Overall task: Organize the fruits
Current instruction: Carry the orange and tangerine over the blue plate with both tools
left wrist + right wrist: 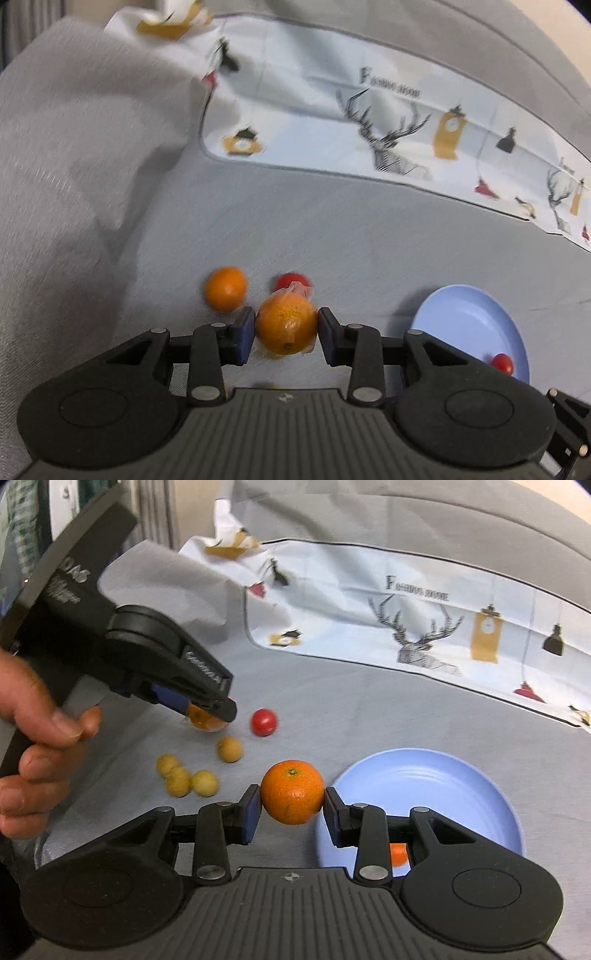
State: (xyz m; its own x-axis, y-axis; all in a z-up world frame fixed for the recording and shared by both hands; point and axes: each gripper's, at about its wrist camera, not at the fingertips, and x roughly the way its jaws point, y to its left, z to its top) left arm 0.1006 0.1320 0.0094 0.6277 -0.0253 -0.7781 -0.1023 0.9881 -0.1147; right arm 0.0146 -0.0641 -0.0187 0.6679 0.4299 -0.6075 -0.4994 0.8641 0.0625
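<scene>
- Two oranges are held: your left hand-held gripper (286, 328) squeezes a wrapped orange (286, 326).
- Your right hand-held gripper (291, 805) squeezes a bare orange (292, 792) beside the blue plate (461, 786).

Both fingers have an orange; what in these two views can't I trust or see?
- Right wrist view: orange piece in the blue plate, mostly behind the right gripper's linkage.
- Left wrist view: plate cut off by the left gripper body; red fruit half hidden behind the held orange; whole frame motion-blurred.
</scene>
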